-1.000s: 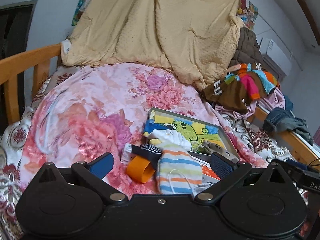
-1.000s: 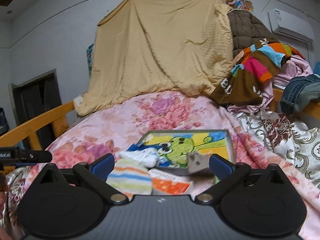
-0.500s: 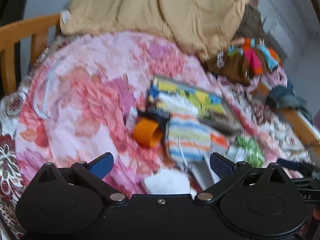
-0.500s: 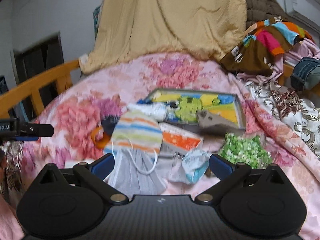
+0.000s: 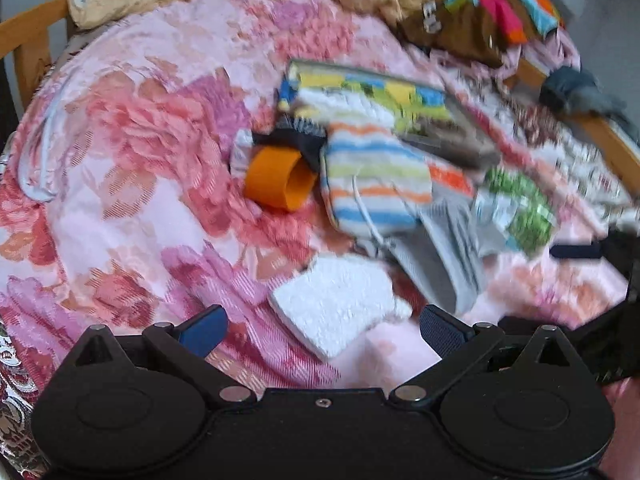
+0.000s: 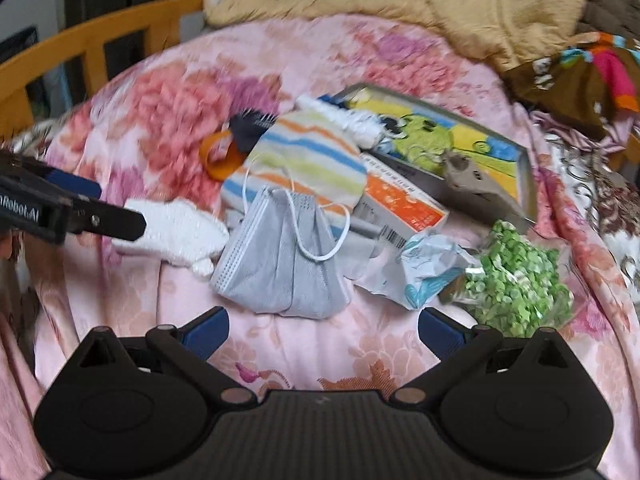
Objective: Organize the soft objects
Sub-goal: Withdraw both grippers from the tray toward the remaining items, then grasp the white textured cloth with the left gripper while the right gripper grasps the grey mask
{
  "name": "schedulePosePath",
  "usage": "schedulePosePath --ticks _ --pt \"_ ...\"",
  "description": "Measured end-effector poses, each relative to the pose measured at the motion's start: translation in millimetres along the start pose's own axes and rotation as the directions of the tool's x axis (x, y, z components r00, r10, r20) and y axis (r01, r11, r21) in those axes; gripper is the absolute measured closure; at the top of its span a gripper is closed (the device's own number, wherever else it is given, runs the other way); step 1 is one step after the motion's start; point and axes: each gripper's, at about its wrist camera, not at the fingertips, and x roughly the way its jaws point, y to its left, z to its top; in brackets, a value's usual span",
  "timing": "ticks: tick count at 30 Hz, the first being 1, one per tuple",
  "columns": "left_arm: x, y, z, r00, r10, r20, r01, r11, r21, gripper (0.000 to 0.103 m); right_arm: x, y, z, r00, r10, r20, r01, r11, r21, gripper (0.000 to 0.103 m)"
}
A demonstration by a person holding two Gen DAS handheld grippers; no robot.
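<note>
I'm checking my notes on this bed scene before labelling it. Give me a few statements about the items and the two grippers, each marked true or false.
1. The left gripper is open, with the white cloth piece lying between its fingers. True.
2. The right gripper is shut on the grey face mask. False: it is open, and the mask lies on the floral blanket ahead of its fingers.
3. The mask's white ear loop lies over the striped cloth. True.
4. The bag of green pieces sits inside the cartoon picture tray. False: it lies on the blanket, nearer the camera than the tray.
5. The orange ring lies right of the striped cloth in the left wrist view. False: it lies to its left.
</note>
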Motion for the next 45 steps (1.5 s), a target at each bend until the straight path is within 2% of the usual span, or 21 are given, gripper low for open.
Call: schedulePosePath --ticks 5,9,13,16,20,23,26,30,33,38,41,43,45 --pt "5 -14 -2 1.0 0.009 -0.019 -0.007 0.995 0.096 0.001 14 -1 14 0.997 0.052 -0.055 -0.059 0.988 -0.14 0.0" --pt "13 -17 1 1.0 0.014 -0.026 -0.011 0.992 0.127 0.001 20 3 19 0.994 0.08 -0.069 -0.096 0.954 -0.283 0.0" --pt "28 -19 4 0.997 0.039 -0.07 -0.028 0.988 0.151 0.001 29 7 18 0.992 0.11 -0.064 -0.126 0.916 -0.38 0.0" --pt "35 -26 3 0.995 0.062 -0.075 -0.044 0.974 0.222 0.001 37 11 20 0.992 0.12 -0.036 -0.123 0.889 -0.441 0.0" --pt "43 -37 0 0.994 0.083 -0.069 -0.054 0.937 0.344 0.002 46 14 23 0.986 0.163 -0.023 -0.153 0.854 -0.498 0.001" --pt "47 -42 -1 0.995 0.072 -0.069 -0.038 0.912 0.408 0.003 50 12 29 0.98 0.198 -0.029 -0.185 0.842 -0.507 0.004" --pt "50 -43 0 0.996 0.057 -0.075 -0.019 0.9 0.435 0.006 57 7 34 0.973 0.229 -0.038 -0.218 0.842 -0.494 0.012" --pt "52 -35 6 0.994 0.029 -0.102 0.012 0.923 0.384 0.014 67 0 37 0.965 0.26 -0.04 -0.25 0.857 -0.45 0.018" --pt "56 -27 8 0.992 0.022 -0.123 0.02 0.943 0.333 0.015 72 0 38 0.958 0.282 -0.051 -0.276 0.861 -0.427 0.02" --pt "58 -21 8 0.993 0.01 -0.122 0.028 0.953 0.301 0.026 77 0 40 0.954 0.292 -0.067 -0.293 0.864 -0.409 0.027" --pt "57 -17 11 0.992 -0.007 -0.125 0.042 0.96 0.276 0.027 80 -2 45 0.957 0.28 -0.079 -0.289 0.883 -0.371 0.029" --pt "58 -16 12 0.992 -0.013 -0.128 0.047 0.963 0.265 0.028 77 -6 51 0.96 0.274 -0.067 -0.28 0.899 -0.338 0.034" --pt "57 -14 13 0.992 -0.021 -0.126 0.053 0.966 0.255 0.028 76 -8 56 0.964 0.262 -0.057 -0.266 0.912 -0.313 0.043"
